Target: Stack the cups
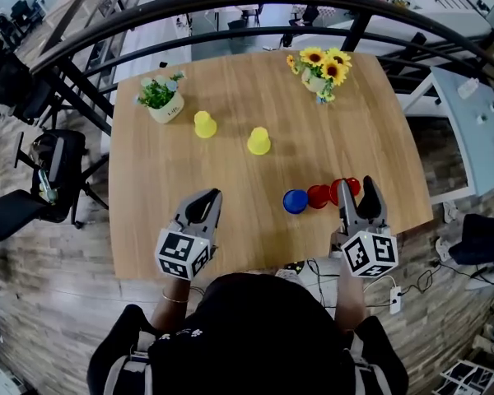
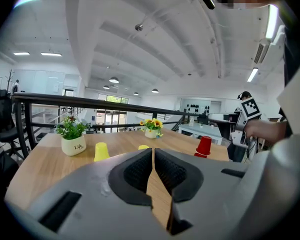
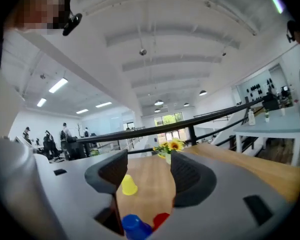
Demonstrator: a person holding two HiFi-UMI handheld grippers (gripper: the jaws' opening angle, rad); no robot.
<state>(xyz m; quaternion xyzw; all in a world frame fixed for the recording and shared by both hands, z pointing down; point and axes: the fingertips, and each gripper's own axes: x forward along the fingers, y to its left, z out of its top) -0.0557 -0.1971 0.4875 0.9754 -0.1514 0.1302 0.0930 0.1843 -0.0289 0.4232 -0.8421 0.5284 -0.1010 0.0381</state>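
Note:
Two yellow cups [image 1: 204, 124] [image 1: 258, 141] stand upside down mid-table. A blue cup [image 1: 295, 201] and a red cup [image 1: 318, 196] sit side by side near the front right. A second red cup [image 1: 349, 187] shows between the fingers of my right gripper [image 1: 356, 186], which is open and holds nothing. My left gripper [image 1: 213, 196] rests shut and empty at the front left, well short of the yellow cups. In the right gripper view the blue cup [image 3: 135, 227] and a red cup [image 3: 161, 219] lie low between the jaws, a yellow cup [image 3: 128, 185] beyond. In the left gripper view a yellow cup [image 2: 101, 151] and a red cup [image 2: 203, 146] show past the gripper [image 2: 153, 151].
A white pot with a green plant [image 1: 162, 99] stands at the table's back left and a sunflower vase [image 1: 321, 68] at the back right. A black railing [image 1: 230, 11] curves behind the wooden table [image 1: 230, 220]. Cables hang at the front edge [image 1: 313, 266].

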